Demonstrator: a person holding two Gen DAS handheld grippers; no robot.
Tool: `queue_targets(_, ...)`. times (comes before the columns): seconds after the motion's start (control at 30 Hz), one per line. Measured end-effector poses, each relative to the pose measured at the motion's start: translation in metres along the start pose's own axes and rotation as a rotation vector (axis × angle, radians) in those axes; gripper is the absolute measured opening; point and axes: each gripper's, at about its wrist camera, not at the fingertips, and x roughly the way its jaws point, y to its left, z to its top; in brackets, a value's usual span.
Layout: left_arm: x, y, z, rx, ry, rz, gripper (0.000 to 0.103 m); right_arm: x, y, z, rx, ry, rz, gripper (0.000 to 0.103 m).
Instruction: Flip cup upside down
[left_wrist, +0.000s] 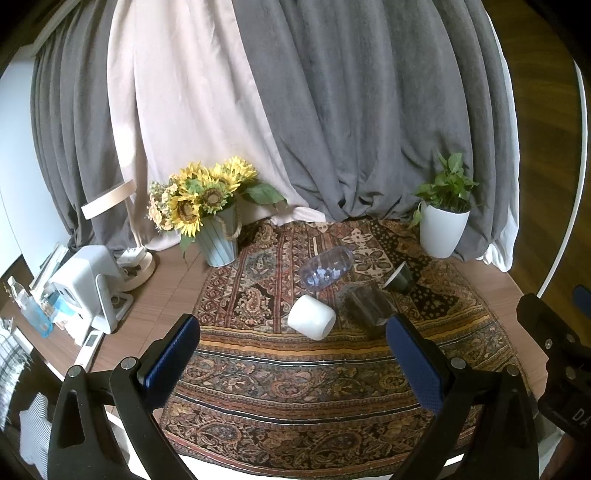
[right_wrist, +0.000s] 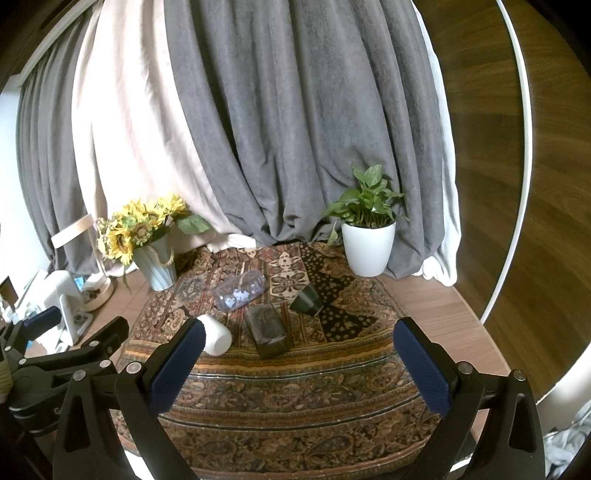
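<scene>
Approach step: no cup is grasped yet. Your left gripper and right gripper are both spread wide, holding nothing. The white cup lies on its side at 12 o'clock on the patterned cloth, just beside the dark glass. Next, straddle its wall and close.

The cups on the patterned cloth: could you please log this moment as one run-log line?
left gripper: open, empty | right gripper: open, empty | white cup, dark cup: lying on sides | flip: not started

Each gripper, left and right, has 2 black triangular-cutout arms, silver round screws, and dimpled dark-blue pads on its fingertips.
</scene>
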Motion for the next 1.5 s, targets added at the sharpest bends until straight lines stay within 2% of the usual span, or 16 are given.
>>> queue_targets(0.5, 0.004, 0.001, 0.003, 0.004, 0.004, -0.012, 0.103, 0.004, -0.001, -0.002, 0.001, 0.002, 0.000, 0.102)
queue_targets(0.87, 0.021, 0.012, 0.003, -0.014, 0.043, 0.006, 0.103, 0.022, 0.009, -0.002, -0.011, 0.040, 0.015, 0.102)
queue_targets(1.1, 0.048, 0.035, -0.009, -0.066, 0.131, 0.077, 0.103, 0.057, 0.030, -0.006, -0.047, 0.123, 0.081, 0.102)
queue_targets(1.5, 0.105, 0.080, -0.027, -0.211, 0.272, 0.211, 0.103, 0.146, 0.086, -0.008, -0.178, 0.267, 0.222, 0.102)
